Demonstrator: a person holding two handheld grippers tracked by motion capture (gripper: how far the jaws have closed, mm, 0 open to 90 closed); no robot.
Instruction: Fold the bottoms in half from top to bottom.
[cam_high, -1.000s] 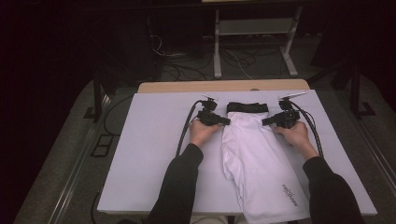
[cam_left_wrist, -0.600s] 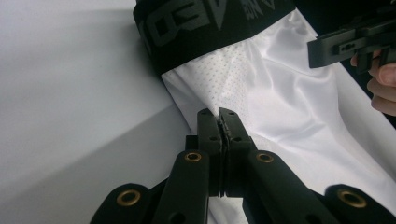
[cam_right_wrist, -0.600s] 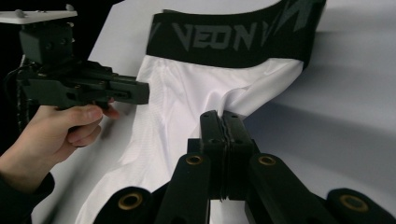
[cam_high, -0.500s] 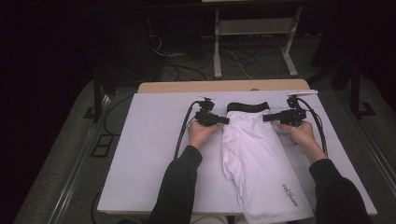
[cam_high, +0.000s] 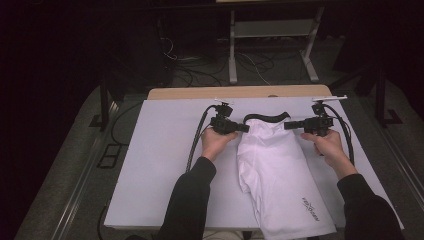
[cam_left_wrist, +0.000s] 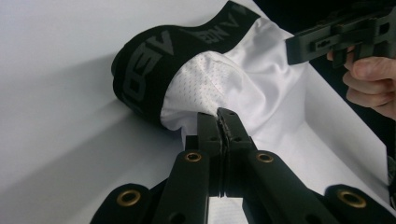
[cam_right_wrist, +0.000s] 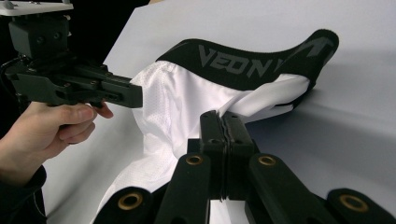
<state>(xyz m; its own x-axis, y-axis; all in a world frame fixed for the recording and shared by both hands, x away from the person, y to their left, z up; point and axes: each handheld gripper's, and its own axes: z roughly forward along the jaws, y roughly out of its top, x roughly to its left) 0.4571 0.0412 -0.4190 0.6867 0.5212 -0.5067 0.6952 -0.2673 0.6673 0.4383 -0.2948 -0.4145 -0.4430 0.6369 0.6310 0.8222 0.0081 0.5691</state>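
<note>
Your left gripper (cam_high: 243, 128) and right gripper (cam_high: 289, 125) are both clenched on the white shorts (cam_high: 280, 175), each pinching the fabric just below the black waistband (cam_high: 265, 118). The shorts lie on the white table (cam_high: 160, 165), the waistband end lifted between your 2 hands

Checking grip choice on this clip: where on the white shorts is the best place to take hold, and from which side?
Grip the white shorts at the two sides just below the black waistband, each coming in level from its own side. The left gripper and right gripper are shut on the fabric there; the band arches up between them.
</note>
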